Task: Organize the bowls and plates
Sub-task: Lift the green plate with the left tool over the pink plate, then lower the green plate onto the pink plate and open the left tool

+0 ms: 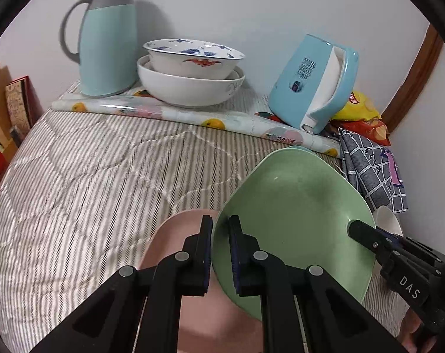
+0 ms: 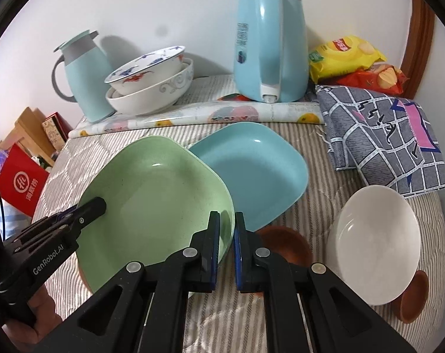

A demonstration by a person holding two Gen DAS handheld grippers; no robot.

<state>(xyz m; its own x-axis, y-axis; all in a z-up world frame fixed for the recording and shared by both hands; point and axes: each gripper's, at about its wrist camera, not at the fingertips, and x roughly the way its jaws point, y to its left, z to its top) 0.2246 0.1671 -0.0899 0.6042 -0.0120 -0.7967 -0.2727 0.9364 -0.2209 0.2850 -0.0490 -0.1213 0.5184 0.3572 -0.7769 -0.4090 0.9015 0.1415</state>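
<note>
Plates first: the green plate (image 2: 154,203) hung tilted over the striped bed (image 1: 84,182), pinched at its rim from both sides, with a pink plate (image 1: 175,235) beneath it in the left wrist view. At its left edge the left gripper (image 1: 221,232) was clamped tight on the rim; at its right edge the right gripper (image 2: 227,229) was closed just as firmly. A clean lift appeared to call for both hands rising level together, so the rim did not slip or clip the blue plate (image 2: 252,170) just beside it. That plate lay empty. Farther back, two nested bowls (image 2: 152,88) sat beside a thermos jug (image 2: 84,79), the upper one showing nothing inside. At right, a white bowl (image 2: 375,247) stood empty, near brown dishes (image 2: 284,244).
</note>
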